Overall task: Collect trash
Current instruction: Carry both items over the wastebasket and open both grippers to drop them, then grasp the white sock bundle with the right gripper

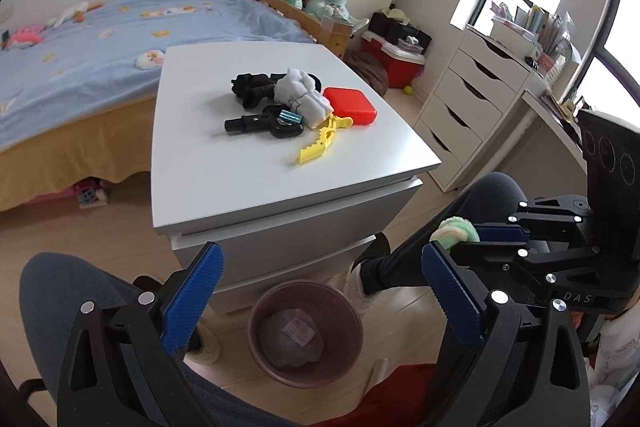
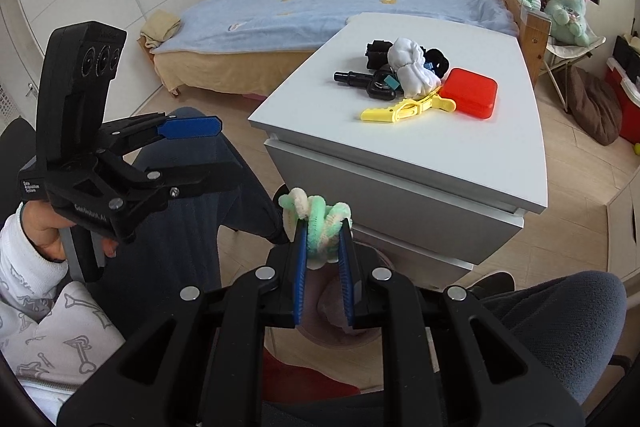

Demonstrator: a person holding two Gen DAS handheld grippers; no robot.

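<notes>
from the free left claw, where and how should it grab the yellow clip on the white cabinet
Probably the toothed end of the yellow clip, taken from above across its width. That end juts toward the cabinet's front edge, clear of the pile; its other end sits against the red box. The left claw is wide open.

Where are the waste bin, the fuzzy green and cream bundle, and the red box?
waste bin (image 1: 262, 307): left wrist view, on its left rim.
fuzzy bundle (image 2: 318, 215): right wrist view, on its green middle loop.
red box (image 2: 472, 97): right wrist view, on its lid.
</notes>
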